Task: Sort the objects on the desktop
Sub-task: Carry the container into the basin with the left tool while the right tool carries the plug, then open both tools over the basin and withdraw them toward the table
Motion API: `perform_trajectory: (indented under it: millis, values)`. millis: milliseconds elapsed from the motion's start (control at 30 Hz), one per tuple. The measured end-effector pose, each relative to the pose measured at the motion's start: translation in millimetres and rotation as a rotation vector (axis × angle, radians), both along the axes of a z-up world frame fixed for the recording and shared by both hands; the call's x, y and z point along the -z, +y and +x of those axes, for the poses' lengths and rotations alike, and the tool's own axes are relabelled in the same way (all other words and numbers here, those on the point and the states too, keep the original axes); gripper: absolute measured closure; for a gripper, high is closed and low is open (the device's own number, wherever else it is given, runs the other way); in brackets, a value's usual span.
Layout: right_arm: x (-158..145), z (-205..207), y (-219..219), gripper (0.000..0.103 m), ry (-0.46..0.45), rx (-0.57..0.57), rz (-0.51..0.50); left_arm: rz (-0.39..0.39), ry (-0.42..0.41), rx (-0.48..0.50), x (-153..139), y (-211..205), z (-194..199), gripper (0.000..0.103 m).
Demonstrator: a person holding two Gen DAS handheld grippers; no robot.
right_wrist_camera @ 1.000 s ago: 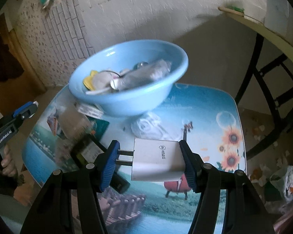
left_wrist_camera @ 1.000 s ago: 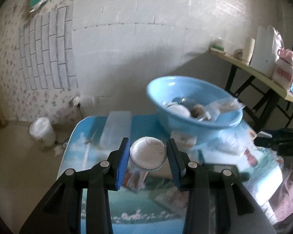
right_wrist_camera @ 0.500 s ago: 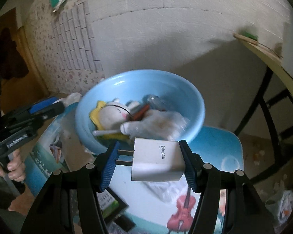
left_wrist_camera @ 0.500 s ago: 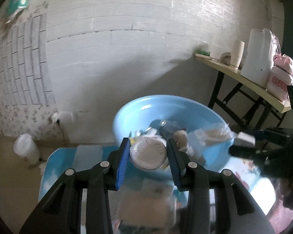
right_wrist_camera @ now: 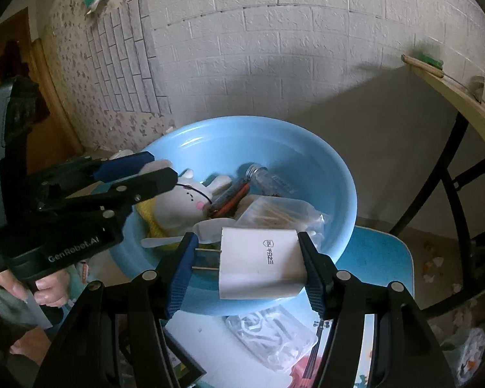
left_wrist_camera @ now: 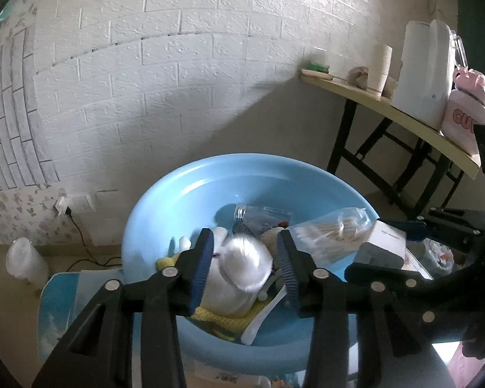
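A light blue bowl [left_wrist_camera: 177,194] [right_wrist_camera: 339,174] holds a white plush rabbit [right_wrist_camera: 181,203], a bag of cotton swabs [left_wrist_camera: 333,229], a small bottle [left_wrist_camera: 262,215], a white spoon [left_wrist_camera: 258,320] and a yellow cloth. My left gripper [left_wrist_camera: 245,239] [right_wrist_camera: 152,168] hangs over the bowl with its jaws opening. A round white tub [left_wrist_camera: 245,265], blurred, sits loose between them with a gap at each pad. My right gripper [right_wrist_camera: 246,239] is shut on a white charger plug [right_wrist_camera: 258,263] [left_wrist_camera: 384,242] at the bowl's near rim, prongs pointing left.
The bowl stands on a small blue picture-print table [right_wrist_camera: 381,255]. A bag of white cable [right_wrist_camera: 271,333] and a dark box lie on it near me. A side table [left_wrist_camera: 404,119] with a white jug, cups and a pink item stands to the right. A hand [right_wrist_camera: 48,291] holds the left gripper.
Both grippers have moved forward from the table's near part to over the bowl. The left jaws have widened and the white tub has come free of the pads. The charger stays gripped.
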State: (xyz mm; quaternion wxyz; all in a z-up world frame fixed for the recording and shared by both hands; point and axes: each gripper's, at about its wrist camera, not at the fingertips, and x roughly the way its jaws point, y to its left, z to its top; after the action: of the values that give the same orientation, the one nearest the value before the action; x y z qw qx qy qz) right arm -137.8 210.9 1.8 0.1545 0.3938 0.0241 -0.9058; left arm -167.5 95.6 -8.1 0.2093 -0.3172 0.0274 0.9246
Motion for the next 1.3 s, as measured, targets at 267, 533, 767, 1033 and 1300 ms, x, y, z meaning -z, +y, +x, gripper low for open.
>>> perform_trajectory:
  millis: [267,533,767,1033,1300]
  values:
    - [11.3,-10.8,-5.2,0.047,-0.031,-0.016,-0.011,-0.004,-0.005,-0.046,0.2,-10.7,0.8,0.040]
    - [15.4,-1.9,-14.0,0.038,-0.028,-0.038,-0.004,-0.012,-0.012,-0.108,1.4,-40.3,18.2,0.022]
    - [4.2,20.5,-11.0,0.027,0.009,-0.037,-0.019,-0.008,-0.022,-0.144,3.6,-59.9,38.6,0.017]
    - [16.4,46.8,16.9,0.023,-0.073,0.060,-0.046,-0.002,-0.047,-0.175,10.6,-74.1,64.0,0.015]
    - [36.9,69.6,44.6,0.023,-0.144,0.144,-0.042,-0.006,-0.109,-0.217,25.7,-89.9,86.2,0.008]
